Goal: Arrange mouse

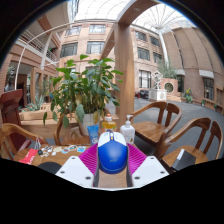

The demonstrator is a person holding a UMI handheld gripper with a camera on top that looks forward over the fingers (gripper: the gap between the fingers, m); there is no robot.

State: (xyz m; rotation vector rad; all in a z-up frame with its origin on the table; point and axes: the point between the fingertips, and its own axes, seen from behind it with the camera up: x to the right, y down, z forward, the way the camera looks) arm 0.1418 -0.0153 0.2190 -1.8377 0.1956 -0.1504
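Note:
A blue and white computer mouse (112, 153) sits between my two fingers, its sides against the pink pads (90, 158). My gripper (112, 163) is shut on the mouse and holds it above a wooden table (60, 155). The blue back of the mouse faces the camera and its white front end points away. The underside of the mouse is hidden.
A potted green plant (88, 88) stands on the table beyond the mouse. A clear bottle (127, 130) and a small blue object (93, 131) stand just ahead. Wooden chairs (165, 120) stand at the right, another at the left (15, 140). A tall atrium lies behind.

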